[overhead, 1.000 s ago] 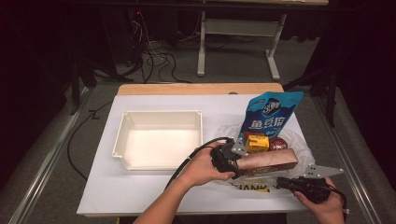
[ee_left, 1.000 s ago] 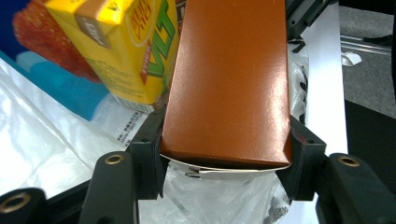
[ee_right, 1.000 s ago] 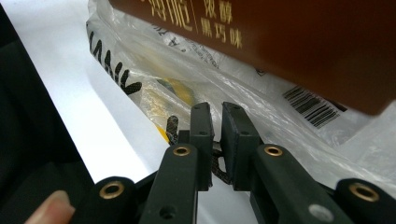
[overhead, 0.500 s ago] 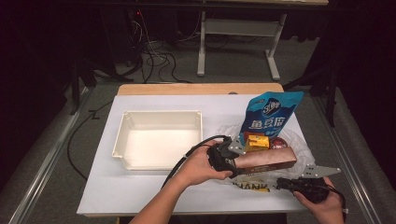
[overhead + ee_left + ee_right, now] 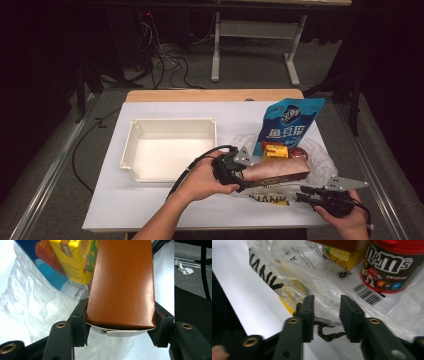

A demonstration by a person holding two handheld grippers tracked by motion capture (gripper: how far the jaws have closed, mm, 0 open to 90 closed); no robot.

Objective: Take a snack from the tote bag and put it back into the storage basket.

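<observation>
My left gripper [image 5: 241, 175] [image 5: 121, 326] is shut on one end of a long brown box [image 5: 278, 171] [image 5: 122, 282] and holds it level above a crumpled clear plastic bag [image 5: 320, 156] [image 5: 294, 267]. In the bag lie a yellow juice carton [image 5: 274, 151] [image 5: 75, 262], a red-lidded M&M's tub [image 5: 299, 151] [image 5: 390, 267] and a blue snack pouch [image 5: 287, 125] [image 5: 37, 255]. My right gripper [image 5: 306, 192] [image 5: 326, 307] sits at the bag's near edge. Its jaws have just been opening and now stand apart over the plastic, with nothing pinched.
A white tray [image 5: 170, 121] stands on the white table cover [image 5: 125, 205] left of the bag. The bag carries black printed letters [image 5: 267, 199] near the front edge. Dark floor, cables and a desk frame [image 5: 250, 30] lie beyond the table.
My left hand with the brown box has shifted slightly to the left and up. My right hand has stayed where it was.
</observation>
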